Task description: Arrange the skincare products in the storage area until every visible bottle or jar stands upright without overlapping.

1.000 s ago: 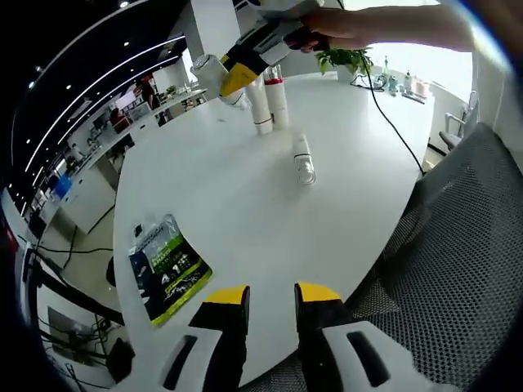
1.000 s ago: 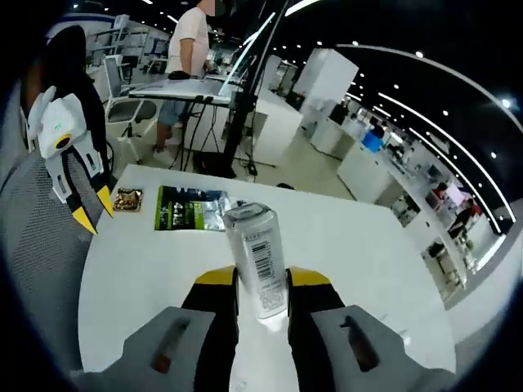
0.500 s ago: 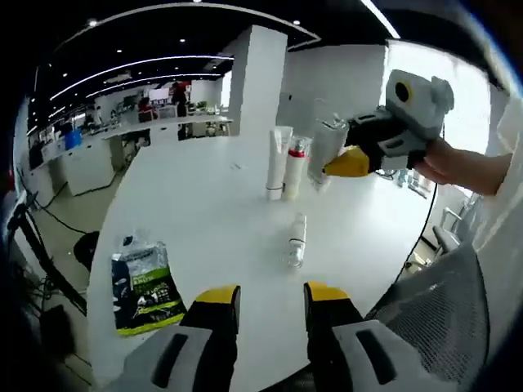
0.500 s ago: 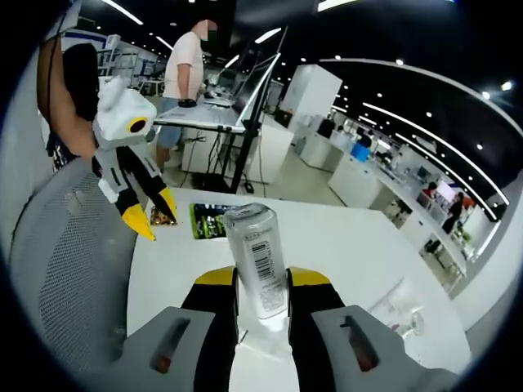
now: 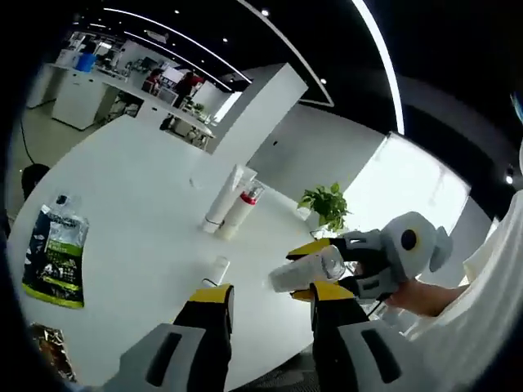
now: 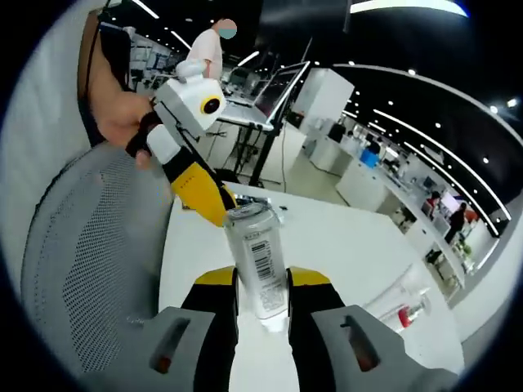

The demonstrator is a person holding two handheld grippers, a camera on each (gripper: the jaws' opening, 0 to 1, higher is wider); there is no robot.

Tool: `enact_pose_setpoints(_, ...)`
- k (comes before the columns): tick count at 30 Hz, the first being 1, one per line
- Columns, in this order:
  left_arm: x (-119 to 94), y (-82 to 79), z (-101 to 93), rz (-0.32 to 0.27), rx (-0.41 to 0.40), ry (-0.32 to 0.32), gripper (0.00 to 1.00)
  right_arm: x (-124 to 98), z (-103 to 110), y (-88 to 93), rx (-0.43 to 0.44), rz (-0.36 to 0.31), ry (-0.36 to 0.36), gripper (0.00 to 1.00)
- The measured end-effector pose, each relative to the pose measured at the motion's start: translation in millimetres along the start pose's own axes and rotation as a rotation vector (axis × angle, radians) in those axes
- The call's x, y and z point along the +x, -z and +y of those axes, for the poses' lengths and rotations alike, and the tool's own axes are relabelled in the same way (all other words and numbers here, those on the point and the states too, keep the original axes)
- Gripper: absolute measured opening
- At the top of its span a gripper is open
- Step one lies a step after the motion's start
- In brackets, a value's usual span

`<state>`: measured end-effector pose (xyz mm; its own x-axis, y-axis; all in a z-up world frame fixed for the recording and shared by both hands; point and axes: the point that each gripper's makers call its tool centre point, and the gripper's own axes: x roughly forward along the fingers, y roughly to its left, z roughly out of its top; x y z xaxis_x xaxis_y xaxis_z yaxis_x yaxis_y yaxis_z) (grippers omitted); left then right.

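A: Left gripper view, left to right. What is on the white table (image 5: 139, 220)?

B: A green-and-black pouch (image 5: 52, 260) lies flat at far left. A foil packet (image 5: 51, 376) sits below it at the edge. Mid-table, two tubes (image 5: 233, 207) stand upright, touching each other, one with a red band. Nearer the camera a small clear bottle (image 5: 215, 269) lies on its side. A potted plant (image 5: 328, 206) stands at the far edge.

A: Left gripper (image 5: 265, 296)?

B: Jaws spread apart, nothing between them. It hangs over the near table edge.

A: And at right?

B: The right gripper (image 5: 320, 265) comes in from the right, held by a hand (image 5: 417, 296). It clamps a clear bottle (image 5: 306, 269), which is tilted nearly level in this view, above the table edge.

A: Right gripper view, same order.

B: A mesh chair back (image 6: 90, 269) at left. The left gripper (image 6: 206, 198), in a hand (image 6: 122, 114), has its yellow tips just behind the bottle's cap; contact cannot be told. Centre: the right gripper (image 6: 261, 282) is closed on the barcode-labelled clear bottle (image 6: 257, 260). At lower right the two tubes (image 6: 404, 304) are seen against the table (image 6: 343, 245).
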<state>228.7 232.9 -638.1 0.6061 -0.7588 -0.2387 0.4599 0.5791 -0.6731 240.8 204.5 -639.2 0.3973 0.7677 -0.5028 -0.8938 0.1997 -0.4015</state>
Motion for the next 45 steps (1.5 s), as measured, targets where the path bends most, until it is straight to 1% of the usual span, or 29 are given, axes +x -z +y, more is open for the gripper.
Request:
enact_pose_setpoints(2, 1, 2.7, -8.8, 0.010, -0.037, 0.040, 0.38, 3, -1, 3.2, -0.014, 0.025, 0.001, 0.19)
enact_pose_setpoints(4, 2, 4.3, -9.0, 0.014, -0.049, 0.049, 0.38, 5, -5, 4.8, -0.014, 0.035, 0.012, 0.19)
enact_pose_setpoints(6, 1, 7.0, -16.9, 0.019, -0.093, 0.092, 0.38, 7, -6, 7.4, -0.014, 0.053, 0.014, 0.19)
enact_pose_setpoints(8, 2, 8.2, -21.0, 0.019, -0.103, 0.108, 0.38, 8, -7, 8.1, -0.037, 0.063, 0.016, 0.19)
enact_pose_setpoints(10, 3, 8.8, -24.3, 0.019, -0.120, 0.117, 0.38, 9, -6, 8.7, -0.076, 0.080, 0.010, 0.19)
enact_pose_setpoints(11, 4, 7.6, -25.7, 0.015, -0.128, 0.119, 0.38, 11, -4, 8.0, -0.125, 0.093, 0.000, 0.19)
enact_pose_setpoints(13, 8, 2.4, -25.2, -0.004, -0.153, 0.095, 0.39, 14, 1, 8.2, -0.180, 0.119, -0.017, 0.19)
enact_pose_setpoints(14, 9, 1.2, -24.4, -0.006, -0.161, 0.083, 0.46, 16, 3, 8.5, -0.207, 0.128, -0.021, 0.19)
enact_pose_setpoints(15, 14, -3.0, -18.8, -0.027, -0.179, 0.034, 0.57, 18, 7, 8.4, -0.233, 0.142, -0.030, 0.19)
enact_pose_setpoints(16, 16, -4.3, -13.1, -0.037, -0.186, -0.010, 0.70, 19, 9, 7.0, -0.231, 0.141, -0.031, 0.19)
enact_pose_setpoints(17, 18, -2.3, -10.9, -0.024, -0.186, -0.032, 0.81, 21, 10, 4.5, -0.233, 0.137, -0.031, 0.19)
enact_pose_setpoints(18, 18, 1.8, -10.9, 0.010, -0.161, -0.037, 0.77, 22, 12, 2.5, -0.236, 0.131, -0.035, 0.19)
enact_pose_setpoints(19, 17, 5.2, -9.9, 0.035, -0.132, -0.042, 0.66, 22, 13, -0.1, -0.244, 0.128, -0.038, 0.19)
enact_pose_setpoints(20, 16, 6.8, -8.9, 0.048, -0.131, -0.046, 0.52, 23, 14, -1.8, -0.260, 0.129, -0.038, 0.19)
enact_pose_setpoints(21, 15, 6.6, -7.9, 0.047, -0.139, -0.044, 0.46, 23, 14, -4.6, -0.273, 0.123, -0.038, 0.19)
enact_pose_setpoints(22, 15, 6.5, -5.8, 0.046, -0.142, -0.049, 0.45, 24, 15, -6.7, -0.279, 0.117, -0.041, 0.19)
enact_pose_setpoints(23, 14, 6.0, -5.5, 0.042, -0.146, -0.048, 0.46, 24, 15, -6.7, -0.293, 0.123, -0.040, 0.19)
enact_pose_setpoints(26, 12, 6.5, -6.0, 0.051, -0.140, -0.042, 0.44, 24, 14, -6.1, -0.321, 0.131, -0.039, 0.19)
enact_pose_setpoints(28, 11, 6.7, -6.6, 0.058, -0.155, -0.031, 0.40, 25, 15, -4.7, -0.328, 0.134, -0.040, 0.19)
enact_pose_setpoints(29, 11, 6.9, -7.3, 0.062, -0.156, -0.025, 0.35, 25, 15, -3.9, -0.332, 0.139, -0.041, 0.19)
enact_pose_setpoints(30, 11, 7.0, -9.1, 0.064, -0.158, -0.013, 0.33, 26, 15, -3.3, -0.335, 0.145, -0.043, 0.19)
enact_pose_setpoints(34, 7, 4.9, -4.5, 0.051, -0.163, -0.016, 0.29, 25, 14, -0.4, -0.346, 0.160, -0.043, 0.19)
enact_pose_setpoints(37, 4, 3.7, 4.3, 0.046, -0.164, -0.039, 0.23, 22, 14, 2.5, -0.350, 0.172, -0.044, 0.17)
enact_pose_setpoints(38, 3, 3.5, 5.9, 0.043, -0.190, -0.033, 0.23, 22, 15, 1.7, -0.349, 0.166, -0.047, 0.17)
enact_pose_setpoints(39, 4, 4.6, 6.4, 0.045, -0.193, -0.026, 0.23, 22, 17, -0.2, -0.349, 0.160, -0.054, 0.17)
enact_pose_setpoints(44, 9, 15.1, 3.3, 0.081, -0.177, -0.035, 0.24, 24, 31, -7.2, -0.384, 0.147, -0.082, 0.17)
enact_pose_setpoints(45, 9, 17.4, 4.6, 0.089, -0.170, -0.045, 0.24, 25, 32, -5.0, -0.403, 0.168, -0.085, 0.17)
